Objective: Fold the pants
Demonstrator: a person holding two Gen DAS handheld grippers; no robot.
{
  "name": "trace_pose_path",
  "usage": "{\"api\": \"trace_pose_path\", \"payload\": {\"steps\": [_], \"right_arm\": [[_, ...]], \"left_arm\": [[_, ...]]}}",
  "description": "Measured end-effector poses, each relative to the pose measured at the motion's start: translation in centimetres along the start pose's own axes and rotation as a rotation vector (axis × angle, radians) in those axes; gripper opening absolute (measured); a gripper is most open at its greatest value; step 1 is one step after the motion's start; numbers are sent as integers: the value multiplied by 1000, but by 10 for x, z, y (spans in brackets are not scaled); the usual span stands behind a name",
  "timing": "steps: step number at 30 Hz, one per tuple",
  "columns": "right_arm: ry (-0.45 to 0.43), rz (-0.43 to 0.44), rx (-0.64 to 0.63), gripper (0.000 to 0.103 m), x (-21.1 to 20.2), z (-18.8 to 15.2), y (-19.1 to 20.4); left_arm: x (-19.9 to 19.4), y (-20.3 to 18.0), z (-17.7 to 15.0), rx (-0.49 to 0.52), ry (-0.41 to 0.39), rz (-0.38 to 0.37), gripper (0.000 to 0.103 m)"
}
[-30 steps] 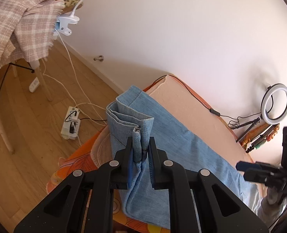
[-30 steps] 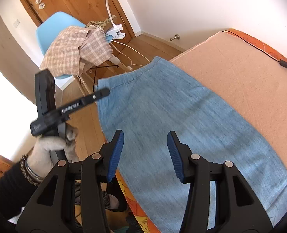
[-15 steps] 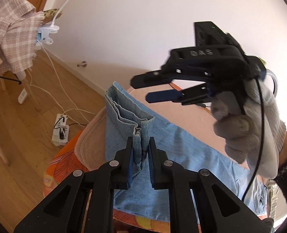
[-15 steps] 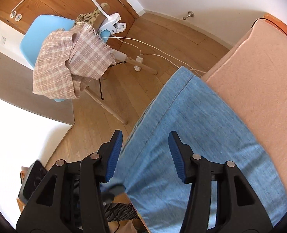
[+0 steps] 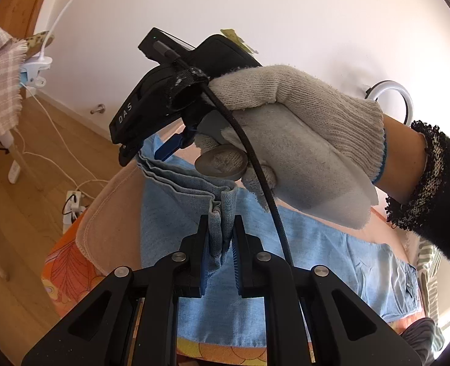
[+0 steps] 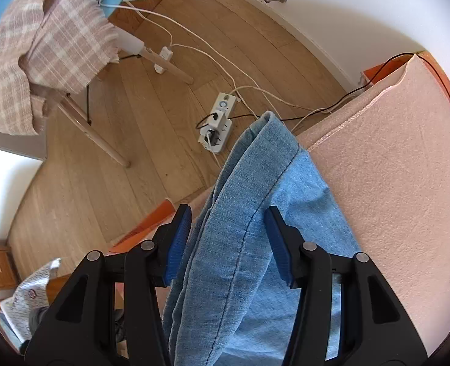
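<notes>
At lower centre, left gripper clamps the pants hem; right gripper, wide, should close squarely over its bunched edge.

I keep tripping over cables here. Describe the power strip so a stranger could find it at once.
Start from the bed's peach blanket and look past the hanging blue pants to the wooden floor. The power strip lies there: a white block where cords meet, larger than the small white switch near the chair leg.
</notes>
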State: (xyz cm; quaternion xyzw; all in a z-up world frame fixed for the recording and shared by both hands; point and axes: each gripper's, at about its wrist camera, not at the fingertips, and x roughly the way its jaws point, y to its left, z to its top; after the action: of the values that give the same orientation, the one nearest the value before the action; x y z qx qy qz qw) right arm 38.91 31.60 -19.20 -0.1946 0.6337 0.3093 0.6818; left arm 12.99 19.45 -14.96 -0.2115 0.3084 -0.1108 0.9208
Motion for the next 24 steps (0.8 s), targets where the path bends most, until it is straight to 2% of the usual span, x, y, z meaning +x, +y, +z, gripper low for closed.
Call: {"api": "trace_pose_path", "payload": {"steps": [6, 8, 10, 12, 17, 21, 24], "right_arm": [[40, -81, -61, 50, 13, -4, 7], [39, -94, -72, 34, 13, -4, 9], [28, -97, -78, 28, 11, -4, 8], [-3, -59, -49, 24, 3, -8, 1], [-149, 72, 78, 14, -36, -33, -41], [-249, 150, 170, 12, -69, -63, -79], [-309, 174, 207, 12, -91, -83, -96]], "left_arm": [[2, -5, -6, 10, 16, -10, 11], [3, -7, -6, 11, 19, -16, 11], [3, -6, -5, 13, 19, -26, 11], [2, -9, -5, 21, 15, -32, 11], [-1, -22, -3, 42, 7, -77, 11], [-2, -40, -4, 54, 12, -136, 11], [-1, -54, -5, 54, 24, -194, 11]]}}
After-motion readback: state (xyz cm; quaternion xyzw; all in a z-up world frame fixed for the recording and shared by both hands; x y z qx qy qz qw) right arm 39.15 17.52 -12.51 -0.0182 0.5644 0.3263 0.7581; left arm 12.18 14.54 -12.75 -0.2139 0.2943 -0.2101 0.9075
